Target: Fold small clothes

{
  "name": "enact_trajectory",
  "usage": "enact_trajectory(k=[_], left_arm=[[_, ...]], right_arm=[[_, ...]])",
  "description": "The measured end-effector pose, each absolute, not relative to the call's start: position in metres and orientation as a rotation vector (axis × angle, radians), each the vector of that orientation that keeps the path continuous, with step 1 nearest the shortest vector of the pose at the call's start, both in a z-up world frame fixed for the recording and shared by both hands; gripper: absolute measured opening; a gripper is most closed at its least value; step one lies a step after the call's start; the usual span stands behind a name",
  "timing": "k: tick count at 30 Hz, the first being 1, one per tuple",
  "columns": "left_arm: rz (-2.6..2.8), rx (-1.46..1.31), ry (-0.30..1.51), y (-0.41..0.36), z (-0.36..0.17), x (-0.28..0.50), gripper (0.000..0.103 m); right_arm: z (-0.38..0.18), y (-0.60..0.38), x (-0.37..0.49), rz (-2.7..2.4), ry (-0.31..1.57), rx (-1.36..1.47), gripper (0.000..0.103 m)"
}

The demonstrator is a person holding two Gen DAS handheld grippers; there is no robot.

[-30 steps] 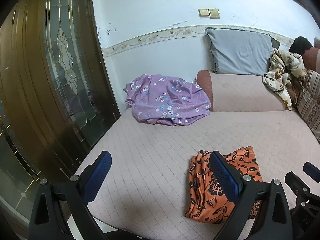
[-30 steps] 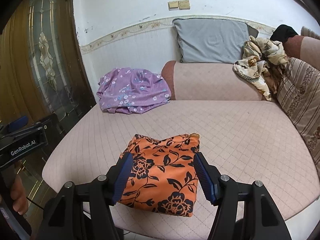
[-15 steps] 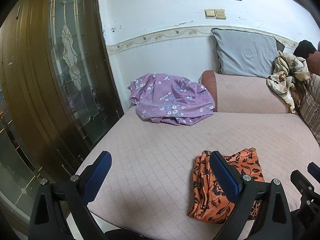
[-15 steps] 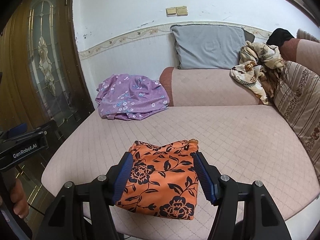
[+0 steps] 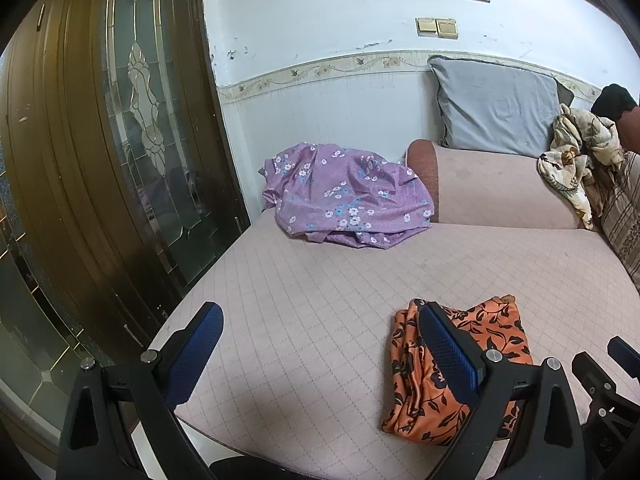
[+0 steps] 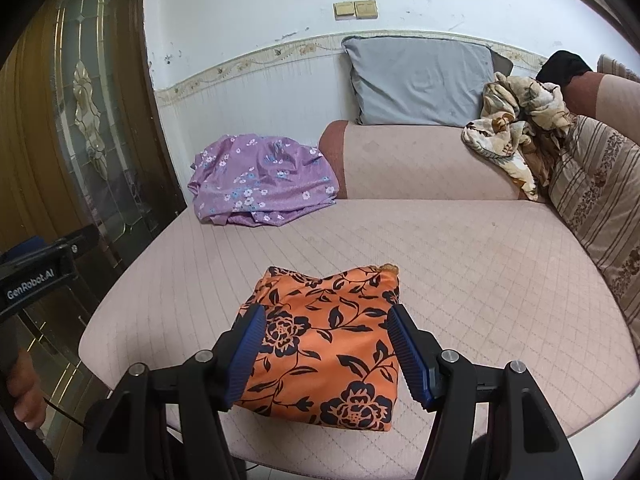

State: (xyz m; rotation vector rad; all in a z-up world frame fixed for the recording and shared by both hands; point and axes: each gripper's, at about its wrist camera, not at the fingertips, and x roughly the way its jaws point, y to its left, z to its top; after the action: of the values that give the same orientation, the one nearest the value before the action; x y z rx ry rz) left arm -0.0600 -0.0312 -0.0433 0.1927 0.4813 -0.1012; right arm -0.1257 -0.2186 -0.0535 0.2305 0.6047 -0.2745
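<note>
A folded orange cloth with black flowers (image 6: 328, 344) lies near the front edge of the pink quilted bed (image 6: 460, 248). It also shows in the left wrist view (image 5: 496, 344), low right. My right gripper (image 6: 326, 354) is open and empty, held just above and in front of the folded cloth. My left gripper (image 5: 320, 344) is open and empty, left of the cloth over the bed's front left corner. A crumpled purple floral garment (image 5: 344, 196) lies at the back left of the bed, and shows in the right wrist view (image 6: 260, 180) too.
A grey pillow (image 6: 420, 76) leans on the wall behind a pink bolster (image 6: 420, 164). A beige floral cloth (image 6: 516, 120) and a striped cushion (image 6: 600, 200) sit at the right. A wooden glass-panelled door (image 5: 120, 160) stands close on the left.
Both grippers have drawn back and up a little from the bed; the folded orange cloth stays in place and both stay open.
</note>
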Motion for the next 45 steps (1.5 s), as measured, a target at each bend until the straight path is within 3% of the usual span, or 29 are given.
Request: enact_trajectory(k=[45], left_arm=[[-0.111, 0.176, 0.424, -0.018, -0.022, -0.079, 0.098]], right_arm=[[-0.026, -0.196, -0.128, -0.301, 0.521, 0.173, 0.067]])
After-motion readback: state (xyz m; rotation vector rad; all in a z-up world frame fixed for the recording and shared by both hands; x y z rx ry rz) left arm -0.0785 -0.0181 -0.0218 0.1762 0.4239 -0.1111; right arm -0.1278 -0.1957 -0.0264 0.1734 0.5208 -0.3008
